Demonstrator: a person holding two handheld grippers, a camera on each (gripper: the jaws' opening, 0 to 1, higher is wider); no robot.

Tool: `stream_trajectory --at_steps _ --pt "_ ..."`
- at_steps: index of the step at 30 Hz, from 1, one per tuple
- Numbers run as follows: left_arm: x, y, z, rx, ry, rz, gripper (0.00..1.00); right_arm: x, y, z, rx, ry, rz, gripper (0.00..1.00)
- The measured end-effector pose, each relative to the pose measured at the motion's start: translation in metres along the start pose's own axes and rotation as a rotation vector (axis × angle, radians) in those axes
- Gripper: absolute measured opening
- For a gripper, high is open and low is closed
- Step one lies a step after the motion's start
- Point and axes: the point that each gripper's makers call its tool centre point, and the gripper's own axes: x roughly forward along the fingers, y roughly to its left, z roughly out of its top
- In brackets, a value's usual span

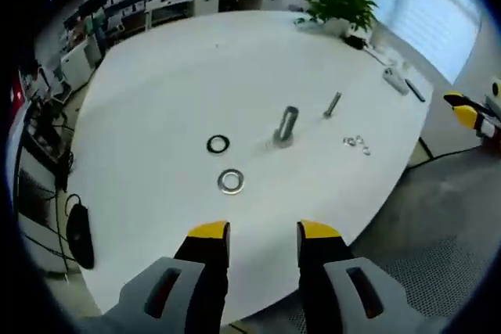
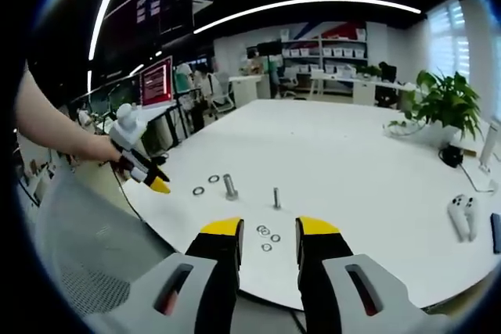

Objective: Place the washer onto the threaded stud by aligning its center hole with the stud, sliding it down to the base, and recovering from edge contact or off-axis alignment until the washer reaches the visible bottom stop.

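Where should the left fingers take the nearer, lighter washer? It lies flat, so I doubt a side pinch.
Judging by its pose, grip the silver washer across its outer rim, coming straight down from above: it lies flat on the white table, with clear space around it.

Table (image 1: 180, 91) is a smooth white top with a soft sheen. The washer (image 1: 231, 181) and thick stud (image 1: 286, 127) look like shiny bare metal, the other washer (image 1: 218, 145) darker. Gripper (image 1: 264, 234) tips are matt yellow plastic on black.
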Motion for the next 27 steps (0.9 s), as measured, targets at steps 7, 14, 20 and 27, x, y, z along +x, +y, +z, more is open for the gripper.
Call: stream_trajectory --at_steps 7,14,20,27 --pt "0.029 0.032 -0.013 0.127 0.144 0.077 0.33 0.0 -0.004 -0.005 0.014 0.023 -0.018 0.29" --pt "0.052 0.039 -0.009 0.133 0.227 0.051 0.31 0.0 -0.005 -0.008 0.021 0.038 -0.023 0.29" --pt "0.065 0.042 -0.004 0.08 0.256 0.053 0.31 0.0 -0.005 -0.009 0.028 0.047 -0.025 0.29" --pt "0.077 0.043 0.014 0.17 0.267 0.074 0.28 0.0 -0.007 -0.009 0.033 0.044 -0.035 0.29"
